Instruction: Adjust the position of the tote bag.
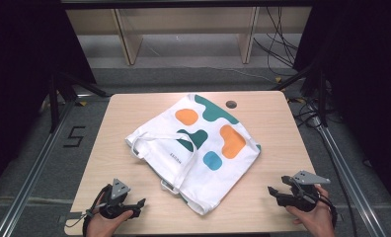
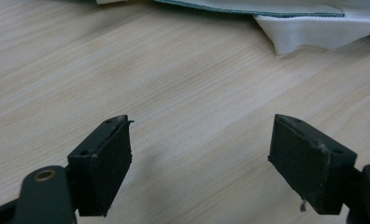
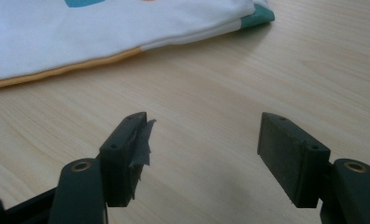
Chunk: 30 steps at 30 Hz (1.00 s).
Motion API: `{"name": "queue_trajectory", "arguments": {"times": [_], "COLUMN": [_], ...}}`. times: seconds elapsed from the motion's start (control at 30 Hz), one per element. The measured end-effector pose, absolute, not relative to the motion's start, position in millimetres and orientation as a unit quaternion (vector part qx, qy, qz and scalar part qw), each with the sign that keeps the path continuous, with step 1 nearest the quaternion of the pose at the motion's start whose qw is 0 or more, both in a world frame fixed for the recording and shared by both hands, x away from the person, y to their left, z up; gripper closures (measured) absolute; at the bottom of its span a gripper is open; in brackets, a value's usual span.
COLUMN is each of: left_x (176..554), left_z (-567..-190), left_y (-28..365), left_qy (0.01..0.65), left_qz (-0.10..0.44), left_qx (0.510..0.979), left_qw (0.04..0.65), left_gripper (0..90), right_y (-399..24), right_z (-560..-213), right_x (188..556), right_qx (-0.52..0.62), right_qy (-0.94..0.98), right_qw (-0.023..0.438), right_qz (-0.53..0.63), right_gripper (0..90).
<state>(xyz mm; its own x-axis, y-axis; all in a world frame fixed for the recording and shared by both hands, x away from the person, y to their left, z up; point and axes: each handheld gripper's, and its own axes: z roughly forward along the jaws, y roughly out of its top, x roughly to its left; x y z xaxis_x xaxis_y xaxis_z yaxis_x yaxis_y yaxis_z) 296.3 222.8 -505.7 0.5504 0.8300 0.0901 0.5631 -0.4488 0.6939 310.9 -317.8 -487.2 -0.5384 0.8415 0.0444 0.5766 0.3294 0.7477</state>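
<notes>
A white tote bag (image 1: 198, 148) with orange, green and blue blobs lies flat and askew in the middle of the wooden table (image 1: 272, 118), its handles (image 1: 149, 140) toward the left. My left gripper (image 1: 138, 206) rests near the front left edge, jaws wide open over bare wood (image 2: 199, 154); a white corner of the bag (image 2: 309, 30) lies ahead of it. My right gripper (image 1: 272, 193) sits at the front right, also open and holding nothing (image 3: 204, 149). The bag's orange-trimmed edge (image 3: 80, 65) lies ahead of it.
A dark round cable hole (image 1: 231, 104) marks the table's far edge behind the bag. Metal frame rails (image 1: 30, 168) run along both sides, with cables (image 1: 282, 44) and wooden legs on the floor beyond.
</notes>
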Motion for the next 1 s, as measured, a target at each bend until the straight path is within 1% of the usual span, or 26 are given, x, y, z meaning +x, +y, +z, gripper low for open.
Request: {"name": "queue_trajectory", "arguments": {"times": [0.17,0.2,0.27,0.33,0.4,0.43,0.47,0.53,0.57,0.6,0.63,0.67,0.7,0.77,0.8,0.83,0.9,0.93,0.97,1.0], "left_x": [297,296,296,296,297,297,296,296,297,297,296,296,297,298,294,294,297,296,296,296], "left_z": [-505,-505,-505,-507,-505,-505,-505,-507,-506,-505,-506,-507,-506,-505,-506,-506,-505,-505,-505,-505], "left_y": [224,223,224,221,224,224,223,221,223,224,222,222,222,224,221,221,224,223,223,224], "left_qy": [0.42,0.427,0.422,0.436,0.416,0.416,0.427,0.437,0.423,0.419,0.429,0.433,0.424,0.414,0.444,0.444,0.417,0.427,0.427,0.428], "left_qz": [0.213,0.21,0.211,0.219,0.215,0.215,0.208,0.219,0.217,0.217,0.215,0.221,0.224,0.218,0.203,0.203,0.211,0.211,0.211,0.212], "left_qx": [0.827,0.824,0.826,0.815,0.828,0.828,0.824,0.815,0.822,0.826,0.821,0.816,0.82,0.828,0.815,0.815,0.828,0.823,0.823,0.822], "left_qw": [0.308,0.307,0.308,0.311,0.31,0.31,0.309,0.312,0.314,0.31,0.31,0.311,0.311,0.309,0.312,0.312,0.31,0.311,0.311,0.311], "left_gripper": [20.1,20.1,20.1,20.1,20.1,20.1,20.1,20.1,20.1,20.1,20.2,20.1,20.1,20.2,20.1,20.1,20.1,20.1,20.1,20.1], "right_y": [-315,-315,-314,-312,-309,-309,-306,-302,-301,-297,-297,-293,-288,-280,-273,-273,-265,-255,-255,-247], "right_z": [-488,-486,-487,-486,-486,-486,-485,-484,-485,-484,-484,-483,-483,-482,-482,-482,-480,-478,-478,-476], "right_x": [310,312,312,310,311,311,311,309,310,309,311,311,311,310,312,312,313,313,313,316], "right_qx": [0.445,0.435,0.438,0.44,0.433,0.433,0.431,0.438,0.428,0.433,0.416,0.415,0.411,0.411,0.398,0.398,0.391,0.395,0.395,0.367], "right_qy": [0.794,0.802,0.8,0.798,0.799,0.799,0.802,0.799,0.8,0.8,0.805,0.803,0.803,0.807,0.813,0.813,0.815,0.811,0.811,0.823], "right_qw": [0.177,0.169,0.165,0.168,0.175,0.175,0.167,0.161,0.177,0.164,0.169,0.163,0.161,0.151,0.151,0.151,0.145,0.135,0.135,0.141], "right_qz": [0.375,0.373,0.377,0.376,0.379,0.379,0.379,0.38,0.381,0.383,0.388,0.396,0.401,0.396,0.397,0.397,0.403,0.411,0.411,0.411], "right_gripper": [34.7,34.7,34.7,34.7,34.7,34.7,34.7,34.7,34.7,34.6,34.5,34.6,34.6,34.5,34.4,34.4,34.4,34.4,34.4,34.4]}}
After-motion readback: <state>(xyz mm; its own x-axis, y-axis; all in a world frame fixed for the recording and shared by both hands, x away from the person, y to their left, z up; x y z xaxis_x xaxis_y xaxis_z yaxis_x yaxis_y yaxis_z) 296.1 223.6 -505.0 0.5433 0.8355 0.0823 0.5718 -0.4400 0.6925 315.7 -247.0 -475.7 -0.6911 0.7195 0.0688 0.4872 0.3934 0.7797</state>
